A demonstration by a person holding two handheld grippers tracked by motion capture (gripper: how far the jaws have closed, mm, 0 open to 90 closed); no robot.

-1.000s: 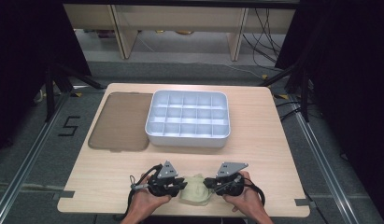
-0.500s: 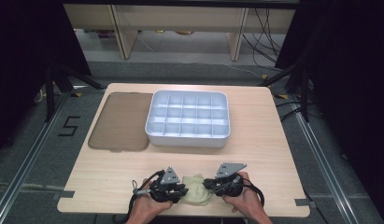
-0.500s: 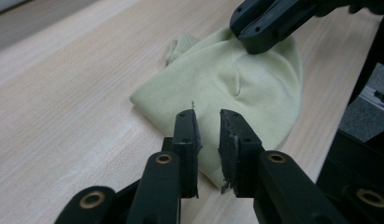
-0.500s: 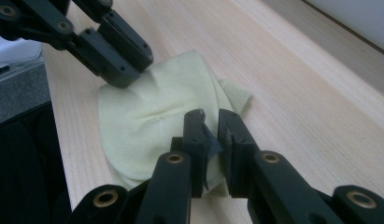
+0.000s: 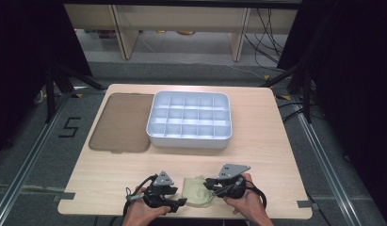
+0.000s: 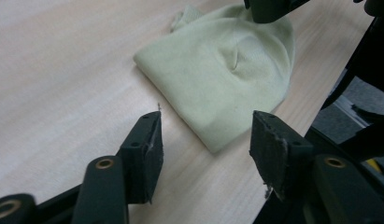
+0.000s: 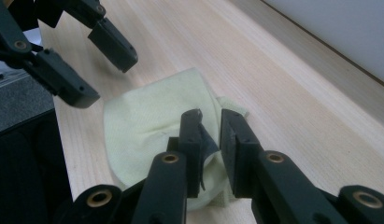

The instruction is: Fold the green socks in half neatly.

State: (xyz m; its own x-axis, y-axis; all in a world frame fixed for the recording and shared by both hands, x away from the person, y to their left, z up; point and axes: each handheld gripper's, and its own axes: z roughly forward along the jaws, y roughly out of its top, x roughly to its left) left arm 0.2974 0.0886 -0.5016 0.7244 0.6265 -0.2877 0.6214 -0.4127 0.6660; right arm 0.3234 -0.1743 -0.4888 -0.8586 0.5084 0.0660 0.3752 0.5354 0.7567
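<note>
A pale yellow-green cloth (image 5: 197,190) lies folded on the wooden table (image 5: 276,141) near its front edge, between my two grippers. In the right gripper view, my right gripper (image 7: 210,126) is closed down on a raised fold of the cloth (image 7: 147,121), with only a narrow gap between its jaws. Seen from above, the right gripper (image 5: 209,183) meets the cloth's right side. My left gripper (image 6: 206,140) stands open just off the near corner of the cloth (image 6: 217,70), holding nothing. From above, the left gripper (image 5: 179,201) sits to the cloth's left.
A white tray (image 5: 189,141) with several compartments stands at the table's middle. A flat brown lid (image 5: 120,122) lies to its left. The table's front edge runs close under both hands.
My left gripper has drawn back a little to the left, away from the cloth. The right gripper has stayed on the cloth.
</note>
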